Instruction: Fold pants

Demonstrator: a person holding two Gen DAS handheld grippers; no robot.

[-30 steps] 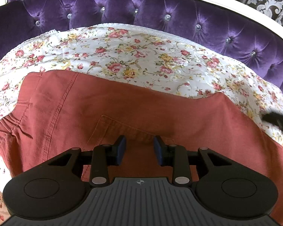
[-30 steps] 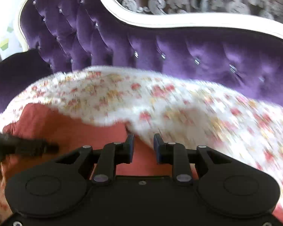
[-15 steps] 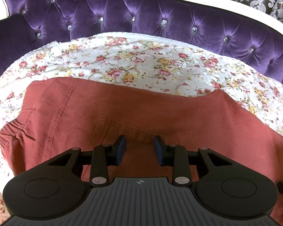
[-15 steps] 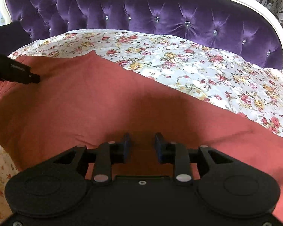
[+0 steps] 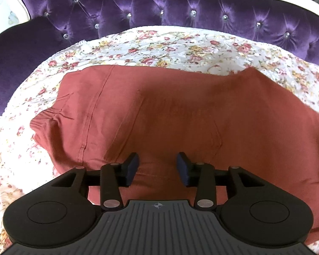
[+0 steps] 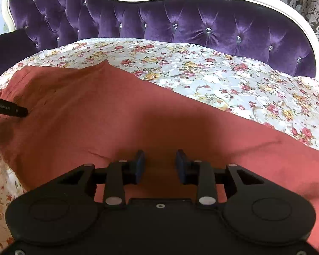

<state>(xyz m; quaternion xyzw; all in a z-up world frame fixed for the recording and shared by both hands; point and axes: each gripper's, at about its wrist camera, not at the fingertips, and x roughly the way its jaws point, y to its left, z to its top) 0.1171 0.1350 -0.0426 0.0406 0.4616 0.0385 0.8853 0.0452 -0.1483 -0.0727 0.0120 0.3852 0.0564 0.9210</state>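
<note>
The rust-red pants (image 5: 180,110) lie spread on the floral sheet (image 5: 159,46) near the sofa's front edge. Both left tongs (image 5: 157,167) and right tongs (image 6: 160,165) (jaws just widening) hover released, grasping nothing.

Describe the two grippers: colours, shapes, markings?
Both are black plastic with two round lobes, linkage arms on silver rivets, and dark blue pads. The left gripper has a grey ribbed plate with a small crosshair mark. The right gripper has a plain black plate with a centre screw. No cables or sleeves visible.
</note>
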